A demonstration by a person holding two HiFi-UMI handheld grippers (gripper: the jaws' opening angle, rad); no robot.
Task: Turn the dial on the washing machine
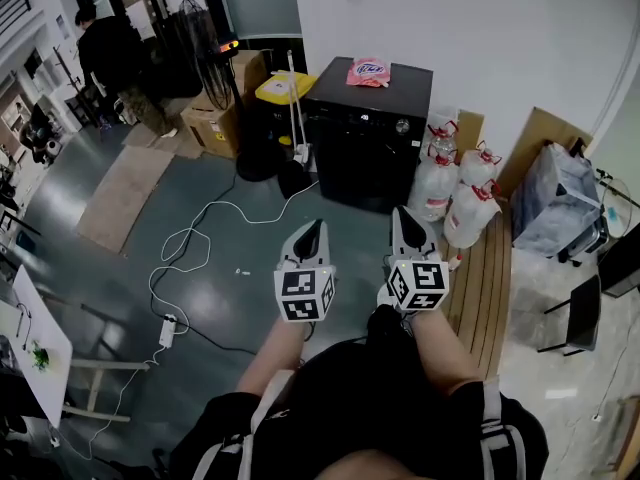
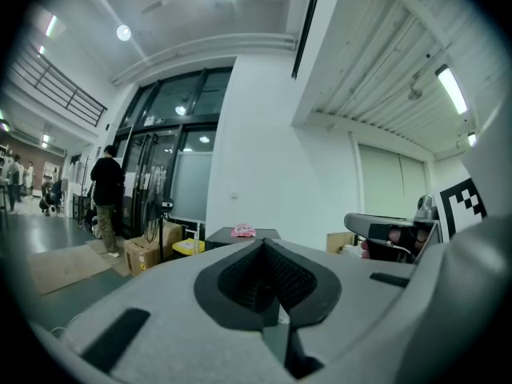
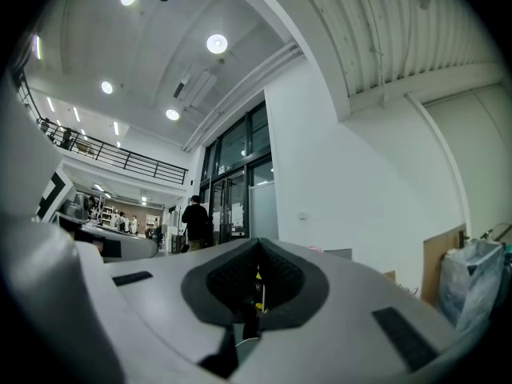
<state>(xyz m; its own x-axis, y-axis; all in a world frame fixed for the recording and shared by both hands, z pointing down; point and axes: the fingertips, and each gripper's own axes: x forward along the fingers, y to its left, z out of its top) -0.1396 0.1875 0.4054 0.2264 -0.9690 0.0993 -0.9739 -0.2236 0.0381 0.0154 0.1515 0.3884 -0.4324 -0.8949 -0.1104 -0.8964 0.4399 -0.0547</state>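
1. The washing machine (image 1: 368, 138) stood by the wall, its dial (image 1: 402, 125) at the panel's right end, untouched.
2. The left hand-held gripper (image 1: 313, 230) and the right hand-held gripper (image 1: 404, 218) were both closed, empty, and well apart from it.
3. Approaching, gripping and turning the dial all seemed left to do.

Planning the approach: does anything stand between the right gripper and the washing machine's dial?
Nothing visible does: only bare floor lies between the right gripper and the dial on the washing machine. Water jugs stand beside the machine, right of that line.
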